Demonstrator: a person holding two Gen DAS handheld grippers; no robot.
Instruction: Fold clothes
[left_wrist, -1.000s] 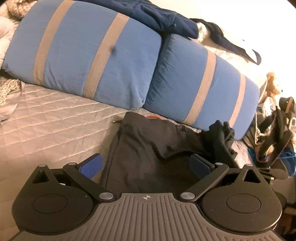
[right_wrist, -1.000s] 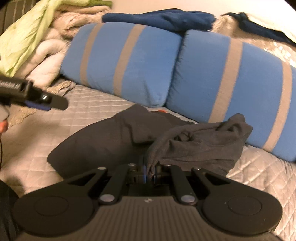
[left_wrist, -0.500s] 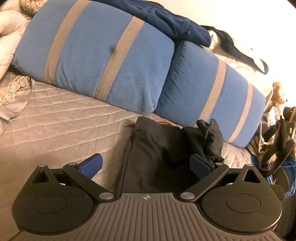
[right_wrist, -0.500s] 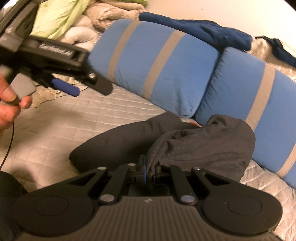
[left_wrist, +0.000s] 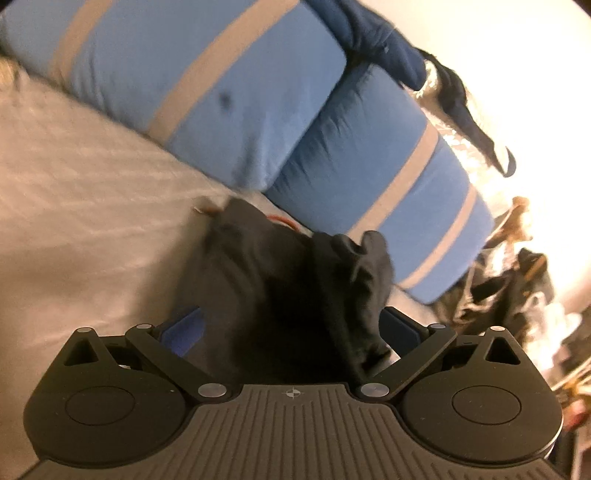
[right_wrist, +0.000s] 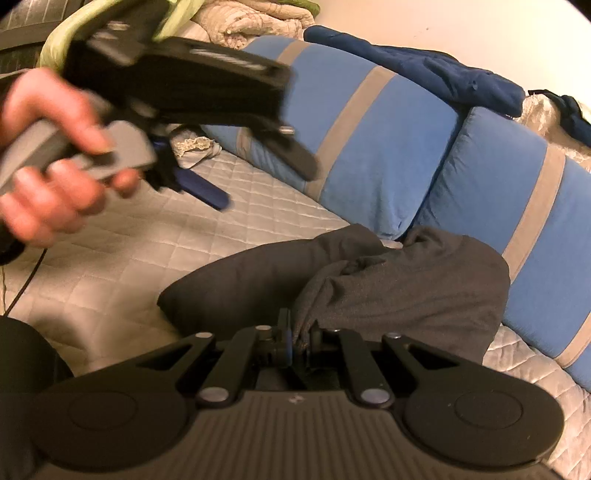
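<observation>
Two: right hand-held gripper pinches the dark garment; left hand-held gripper spread wide

Dark grey garment; blue pillows crossed by grey stripes; pale grey bedspread quilted in diamonds; navy clothing on the pillows; lime-green fabric at back; black tongs with blue pads.

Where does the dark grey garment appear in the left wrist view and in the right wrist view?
Left wrist view: the dark grey garment fills the lower centre, between the open left gripper's fingers.
Right wrist view: it lies centre to right on the quilt, one edge pinched in the shut right gripper.
Shared landmark: the blue striped pillows right behind the garment.
</observation>
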